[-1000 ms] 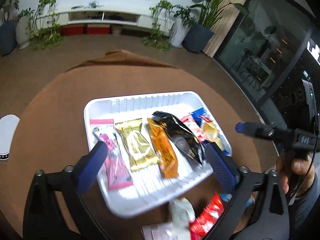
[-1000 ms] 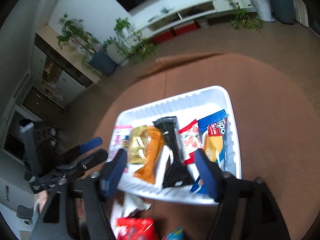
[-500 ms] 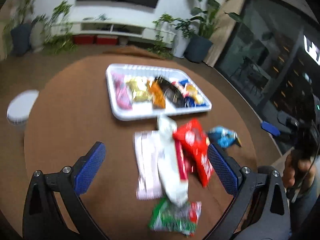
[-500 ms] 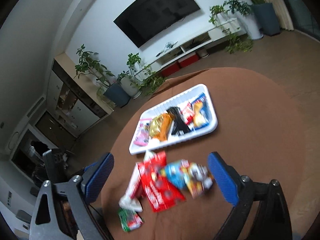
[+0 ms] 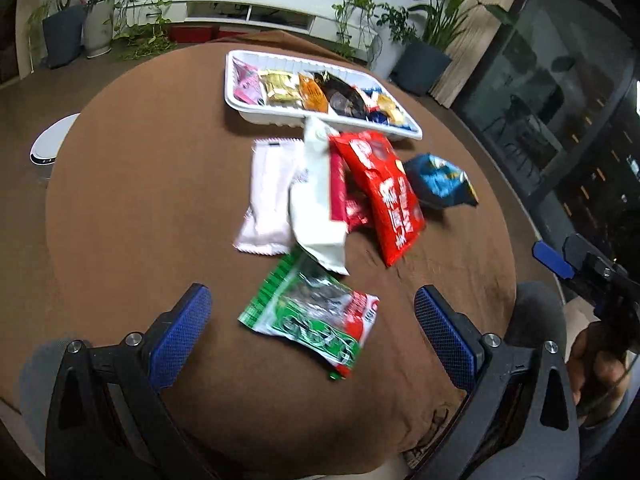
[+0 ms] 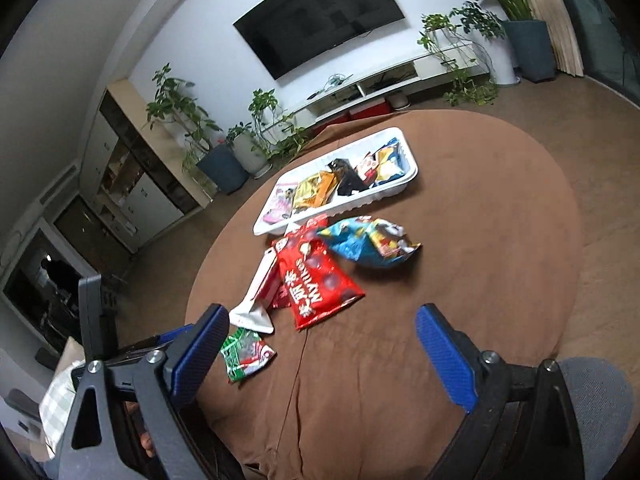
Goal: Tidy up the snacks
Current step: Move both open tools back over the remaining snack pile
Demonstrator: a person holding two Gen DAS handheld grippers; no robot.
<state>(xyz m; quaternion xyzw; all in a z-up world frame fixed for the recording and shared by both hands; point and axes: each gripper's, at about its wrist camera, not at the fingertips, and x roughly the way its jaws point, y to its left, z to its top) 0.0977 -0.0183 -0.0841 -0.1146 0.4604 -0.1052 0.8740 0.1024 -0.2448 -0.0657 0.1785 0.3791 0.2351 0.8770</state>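
You had pulled both grippers back from the white tray (image 5: 320,118). Your left gripper (image 5: 312,320) and right gripper (image 6: 322,340) stood wide and empty above the near table edge, so a new pick came next. The red bag (image 6: 316,284) nearby read "MYLIKES"; the green packet (image 5: 310,312) was unreadable.

I note both claws now stand back from the white tray (image 5: 256,114), which a second ago lay directly beneath them. The left claw (image 5: 312,322) now hangs over the green packet (image 5: 310,312); the right claw (image 6: 322,350), its jaws wider, over bare table (image 6: 460,240).
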